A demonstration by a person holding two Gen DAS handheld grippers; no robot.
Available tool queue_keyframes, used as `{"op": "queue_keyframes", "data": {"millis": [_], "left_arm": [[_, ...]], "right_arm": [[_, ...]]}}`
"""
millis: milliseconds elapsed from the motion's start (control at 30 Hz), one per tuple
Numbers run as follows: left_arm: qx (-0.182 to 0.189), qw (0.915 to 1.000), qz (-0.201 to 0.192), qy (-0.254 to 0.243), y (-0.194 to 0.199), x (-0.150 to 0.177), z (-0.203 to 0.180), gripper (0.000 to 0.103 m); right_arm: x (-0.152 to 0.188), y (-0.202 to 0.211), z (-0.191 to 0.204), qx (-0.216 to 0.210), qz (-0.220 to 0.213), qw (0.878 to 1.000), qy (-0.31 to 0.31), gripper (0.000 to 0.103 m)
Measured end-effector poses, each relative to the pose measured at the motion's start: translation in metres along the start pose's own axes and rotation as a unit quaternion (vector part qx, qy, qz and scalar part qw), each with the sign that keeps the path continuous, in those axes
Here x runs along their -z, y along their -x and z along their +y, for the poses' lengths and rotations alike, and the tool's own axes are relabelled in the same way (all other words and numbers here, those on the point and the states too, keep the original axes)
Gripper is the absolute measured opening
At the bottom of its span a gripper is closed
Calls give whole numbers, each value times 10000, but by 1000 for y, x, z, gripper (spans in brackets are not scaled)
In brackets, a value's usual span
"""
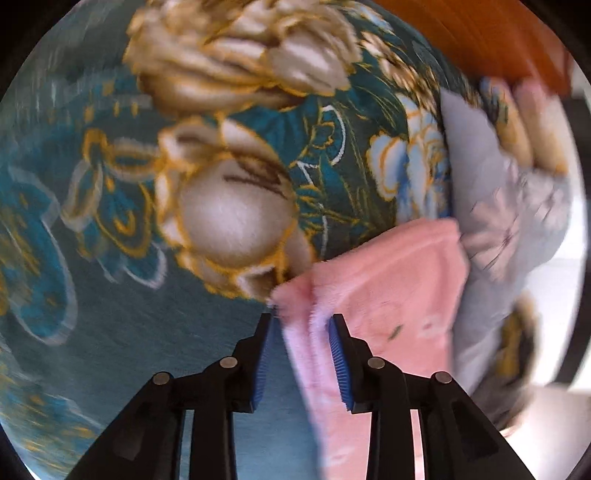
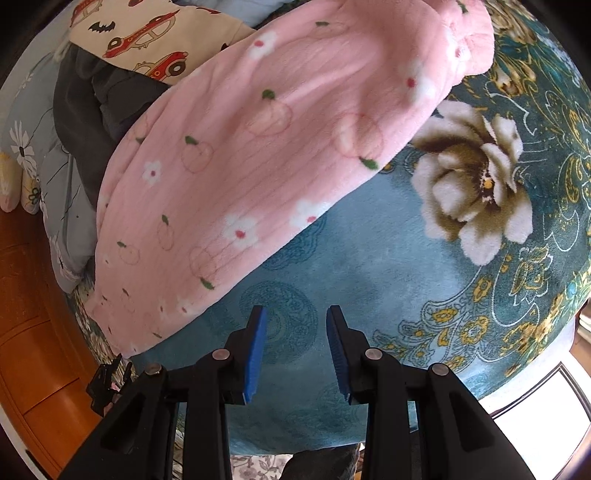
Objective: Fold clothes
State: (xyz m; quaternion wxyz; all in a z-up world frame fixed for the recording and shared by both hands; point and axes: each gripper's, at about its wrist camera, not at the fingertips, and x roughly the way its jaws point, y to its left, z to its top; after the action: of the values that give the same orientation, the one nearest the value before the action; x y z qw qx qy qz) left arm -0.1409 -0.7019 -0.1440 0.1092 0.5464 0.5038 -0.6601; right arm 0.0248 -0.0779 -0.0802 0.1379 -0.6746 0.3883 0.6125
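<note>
A pink fleece garment printed with white flowers and peaches lies spread across a teal floral blanket. In the left wrist view, which is blurred, a corner of the pink garment reaches in between the blue pads of my left gripper. The jaws stand wide apart and are not closed on the cloth. My right gripper hovers open over bare teal blanket, just below the garment's lower edge, with nothing between its fingers.
A cream cloth with red cars and a dark grey garment lie beyond the pink one. Light blue-grey floral bedding is bunched at the side. Orange wood borders the bed.
</note>
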Motion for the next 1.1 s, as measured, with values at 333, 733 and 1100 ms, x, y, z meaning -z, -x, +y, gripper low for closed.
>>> {"op": "queue_keyframes", "data": {"millis": [333,733,1100], "left_arm": [[-7,9999,-98,23,-10,3,-10,12],[-275,9986,-70,-447,12,-8,-28,8],[-814,9957,-212,-397,4,-1,-39,9]], "right_arm": [[2,-3,-11,-92,-51,9995,-312,34],[-34,3,-84,-965,-838,9788,-1598,41],[-109,34,-182,-2051,-2109,9079,-2986,68]]}}
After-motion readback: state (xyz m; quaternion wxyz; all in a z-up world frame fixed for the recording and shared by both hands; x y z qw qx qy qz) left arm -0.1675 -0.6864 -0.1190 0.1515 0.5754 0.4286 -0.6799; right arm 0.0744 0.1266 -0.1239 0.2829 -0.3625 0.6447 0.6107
